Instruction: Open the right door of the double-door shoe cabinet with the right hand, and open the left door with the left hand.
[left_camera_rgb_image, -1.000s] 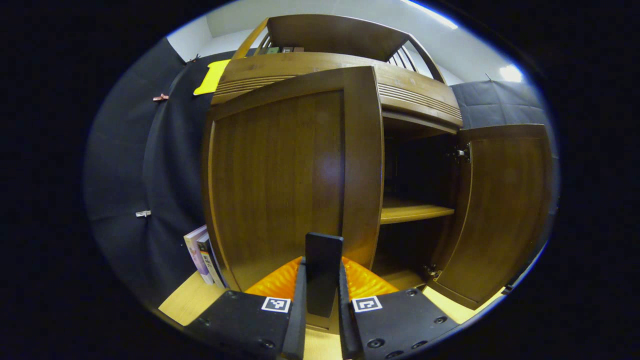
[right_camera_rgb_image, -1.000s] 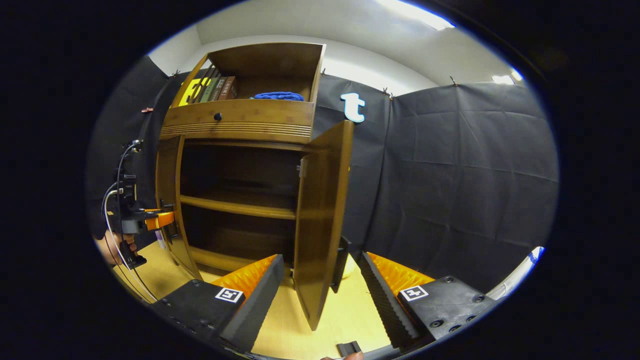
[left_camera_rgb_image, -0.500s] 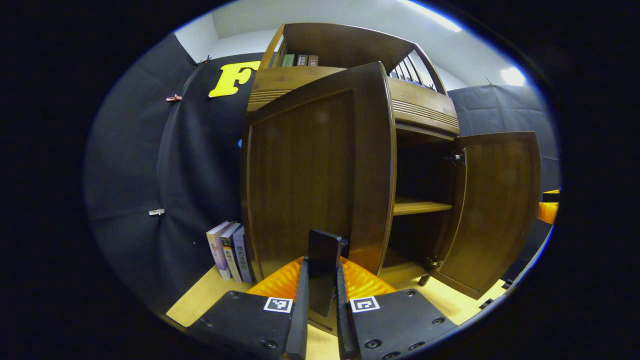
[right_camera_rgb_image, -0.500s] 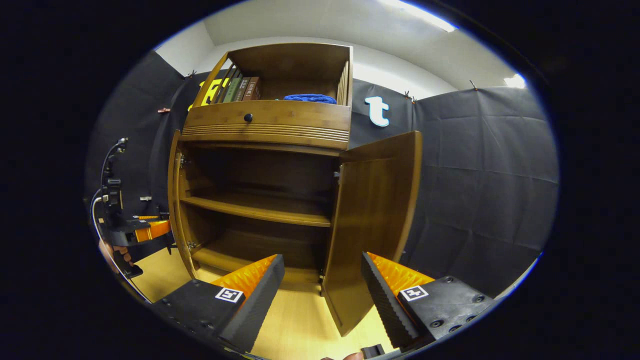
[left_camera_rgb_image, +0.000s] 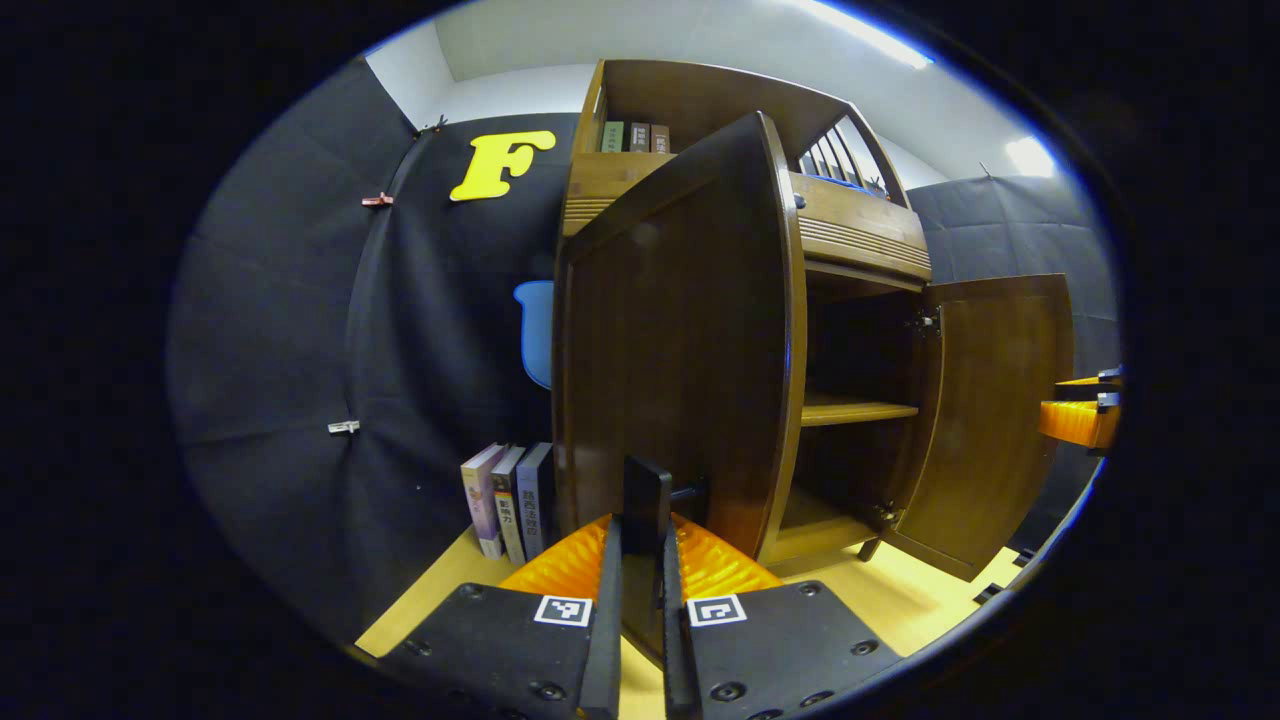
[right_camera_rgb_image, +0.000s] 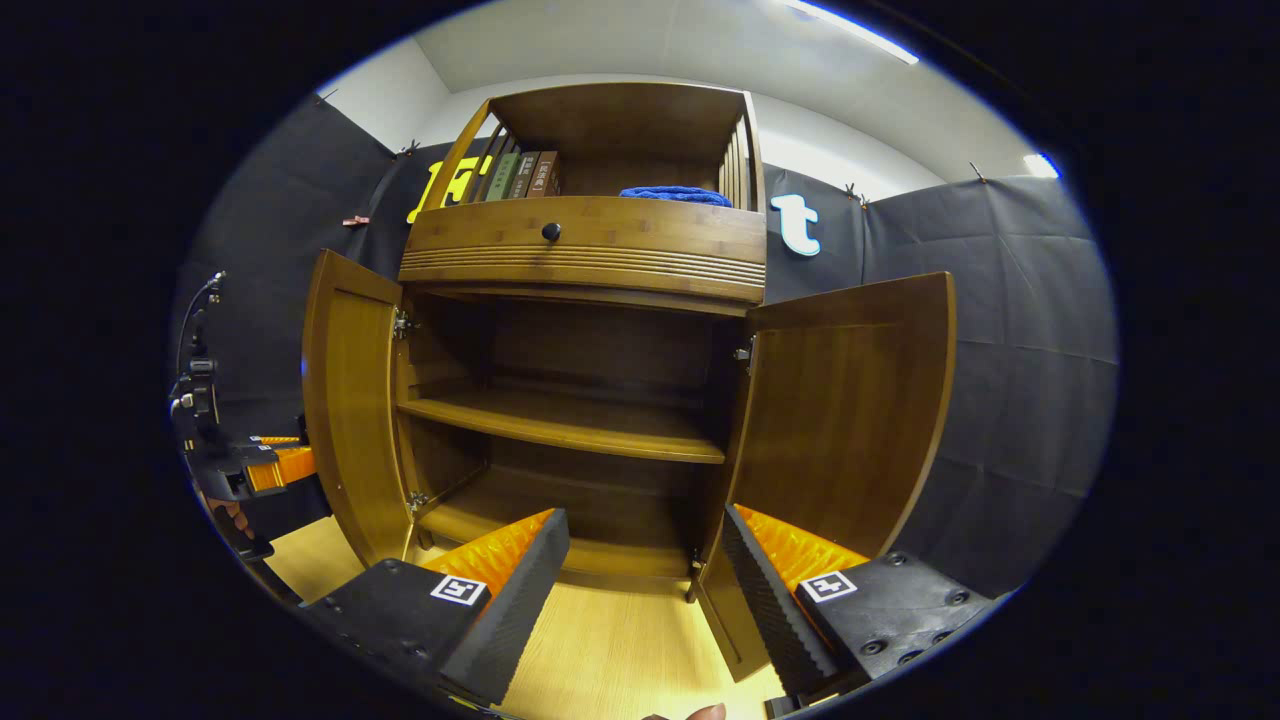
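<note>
**Kid:** Why were your left tongs (left_camera_rgb_image: 640, 600) squeezed shut like that?

**Me:** They were pinching the black handle (left_camera_rgb_image: 646, 500) on the left door (left_camera_rgb_image: 680, 340). Both fingers pressed on it, one on each side. That was how I could pull the door around on its hinges.

**Kid:** Where was that door?

**Me:** It stood wide open, sticking out from the left edge of the shoe cabinet (right_camera_rgb_image: 585, 250). From my right tongs I could see its inside face (right_camera_rgb_image: 350, 400), so it was turned well away from the shelves.

**Kid:** And the other door?

**Me:** The right door (right_camera_rgb_image: 840, 410) was open too, out past the right edge of the cabinet. I think that one was done.

**Kid:** What were your right tongs (right_camera_rgb_image: 645, 560) doing?

**Me:** Nothing. Their fingers were spread apart with only air between them. They hung in front of the cabinet's bottom edge, near the right door but not touching it.

**Kid:** What was inside?

**Me:** Just a bare shelf (right_camera_rgb_image: 560, 425) across the middle. Up on top were some books (right_camera_rgb_image: 515, 175) and a blue cloth (right_camera_rgb_image: 675, 195).

**Kid:** Why were books (left_camera_rgb_image: 510, 495) on the floor?

**Me:** They just leaned by the cabinet's left side. I guessed the door might bump them if I pulled much more.
</note>
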